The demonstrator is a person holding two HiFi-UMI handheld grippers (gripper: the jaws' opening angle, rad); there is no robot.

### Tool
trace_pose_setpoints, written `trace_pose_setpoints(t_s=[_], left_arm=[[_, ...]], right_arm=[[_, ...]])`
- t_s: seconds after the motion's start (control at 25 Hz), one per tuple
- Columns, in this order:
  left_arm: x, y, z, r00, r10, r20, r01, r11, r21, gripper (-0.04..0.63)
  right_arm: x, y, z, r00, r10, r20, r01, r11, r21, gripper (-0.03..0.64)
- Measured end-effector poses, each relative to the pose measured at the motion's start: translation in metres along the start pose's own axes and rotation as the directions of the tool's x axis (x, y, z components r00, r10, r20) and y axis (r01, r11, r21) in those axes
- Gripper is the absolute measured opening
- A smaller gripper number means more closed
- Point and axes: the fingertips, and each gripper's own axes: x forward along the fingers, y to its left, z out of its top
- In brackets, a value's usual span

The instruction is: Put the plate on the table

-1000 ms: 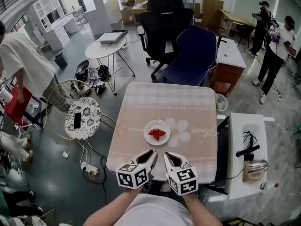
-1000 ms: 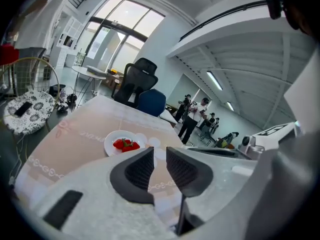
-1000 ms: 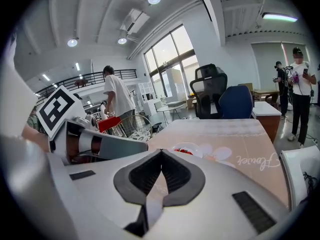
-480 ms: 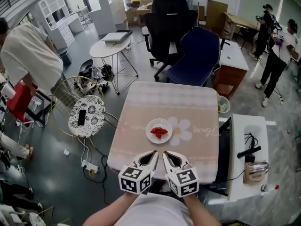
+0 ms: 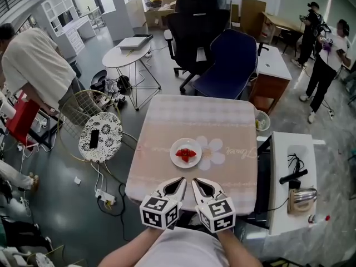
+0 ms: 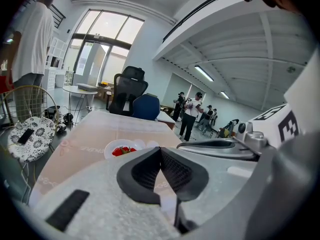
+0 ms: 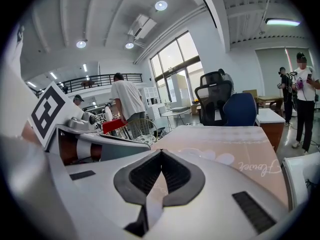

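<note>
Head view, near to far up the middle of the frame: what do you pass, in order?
left gripper and right gripper side by side → plate → blue chair → black office chair

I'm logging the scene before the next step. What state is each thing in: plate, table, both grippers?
Plate: flat on the table, holding red fruit.
Table: covered with a pale cloth.
Left gripper: shut, empty, short of the plate.
Right gripper: shut, empty, beside the left gripper.
</note>
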Motion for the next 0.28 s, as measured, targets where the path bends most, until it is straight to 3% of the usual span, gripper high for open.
trace_pose_setpoints(t_s=[0.28], left_arm=[[0.0026,-0.0005,-0.0065,1.0,0.001,-0.008,-0.001,1.0,0.003,0.006]], right_arm=[[-0.0011,-0.0023,-0.0062,1.0,-0.004,-0.004,0.004,1.0,0.003,0.003]])
